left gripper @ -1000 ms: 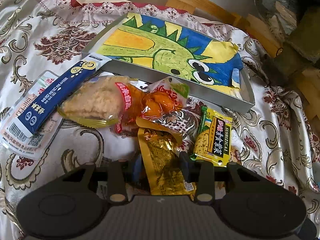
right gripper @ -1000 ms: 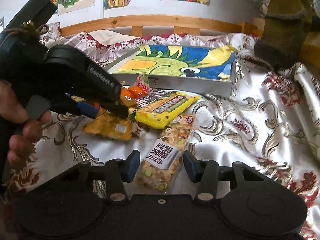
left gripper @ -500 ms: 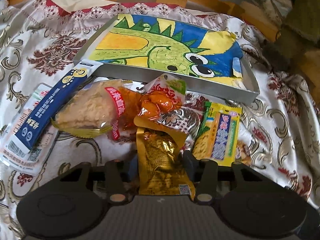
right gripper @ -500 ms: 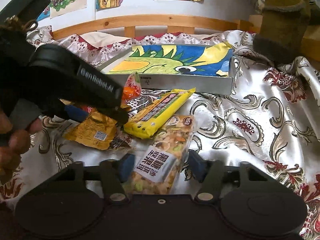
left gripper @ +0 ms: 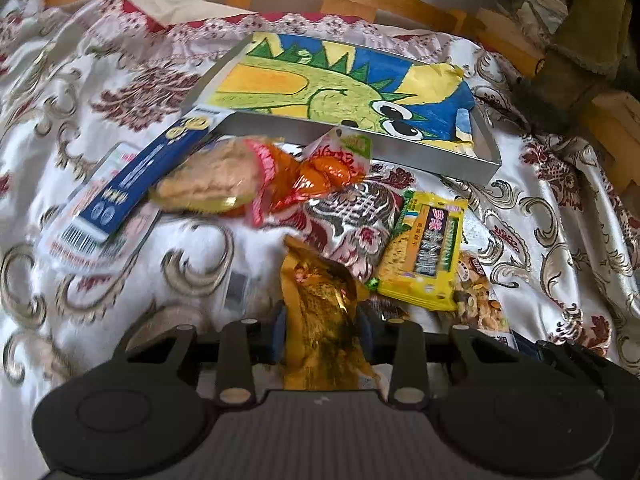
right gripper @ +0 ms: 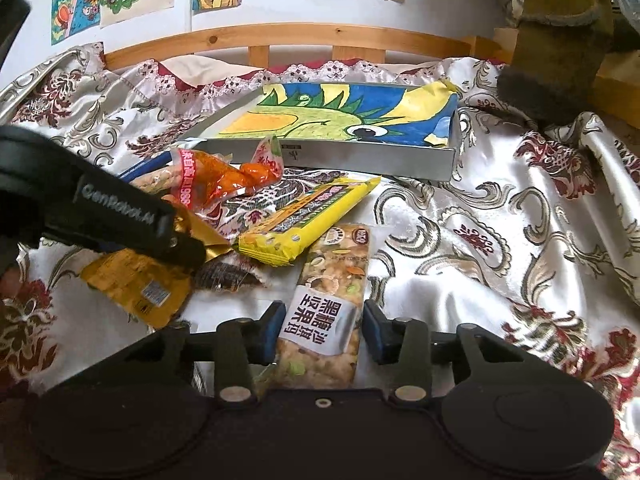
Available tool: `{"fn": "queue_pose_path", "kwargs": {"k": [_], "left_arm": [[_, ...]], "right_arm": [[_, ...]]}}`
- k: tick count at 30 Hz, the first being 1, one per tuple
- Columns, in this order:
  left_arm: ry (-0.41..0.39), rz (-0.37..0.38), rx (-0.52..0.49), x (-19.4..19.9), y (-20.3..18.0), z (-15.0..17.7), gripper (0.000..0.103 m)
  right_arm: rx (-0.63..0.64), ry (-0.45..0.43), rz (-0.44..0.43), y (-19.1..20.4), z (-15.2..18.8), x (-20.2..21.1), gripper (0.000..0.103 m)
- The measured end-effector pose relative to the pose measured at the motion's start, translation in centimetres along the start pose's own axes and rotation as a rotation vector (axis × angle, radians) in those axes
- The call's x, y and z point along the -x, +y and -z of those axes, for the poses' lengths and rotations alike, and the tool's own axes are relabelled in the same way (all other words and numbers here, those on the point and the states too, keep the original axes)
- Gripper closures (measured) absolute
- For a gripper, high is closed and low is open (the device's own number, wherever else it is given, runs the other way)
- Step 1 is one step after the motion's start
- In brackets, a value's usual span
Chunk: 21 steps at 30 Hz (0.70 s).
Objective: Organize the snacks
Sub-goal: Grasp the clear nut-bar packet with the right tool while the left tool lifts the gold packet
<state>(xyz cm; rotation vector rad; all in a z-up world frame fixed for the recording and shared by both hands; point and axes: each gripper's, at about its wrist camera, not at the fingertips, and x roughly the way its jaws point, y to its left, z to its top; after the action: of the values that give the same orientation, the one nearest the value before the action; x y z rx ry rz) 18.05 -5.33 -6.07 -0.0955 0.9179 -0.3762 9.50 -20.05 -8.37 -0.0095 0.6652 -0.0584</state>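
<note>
Left wrist view: left tongs [left gripper: 321, 330] clamp the gold packet [left gripper: 324, 320]. Right tongs [right gripper: 323, 330] stand narrowly parted around the nut bar [right gripper: 326, 312], near the tray [right gripper: 340, 156].

Gold packet [left gripper: 320, 312], yellow packet [left gripper: 428, 248], floral silver cloth [left gripper: 540, 240].

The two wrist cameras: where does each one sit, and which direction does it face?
Left wrist: on the left tongs, looking along them at the gold packet between the pads, toward the tray.
Right wrist: on the right tongs, which straddle the nut bar; the left tongs and fingers show at left.
Shared: gold packet, yellow packet, nut bar, tray.
</note>
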Motion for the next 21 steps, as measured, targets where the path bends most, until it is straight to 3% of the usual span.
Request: {"fn": "queue_pose_path", "kwargs": {"k": [9,21], "left_arm": [[-0.022,0.049,0.107,2.2,1.0,1.6,0.076],[-0.074,0.085,0.153,3.0,1.7,2.9,0.077]], "right_arm": [[0.08,-0.008,0.029,0.8,0.8,2.3,0.063],[0.137,-0.084,0.081,1.0,1.4,3.7,0.063]]}}
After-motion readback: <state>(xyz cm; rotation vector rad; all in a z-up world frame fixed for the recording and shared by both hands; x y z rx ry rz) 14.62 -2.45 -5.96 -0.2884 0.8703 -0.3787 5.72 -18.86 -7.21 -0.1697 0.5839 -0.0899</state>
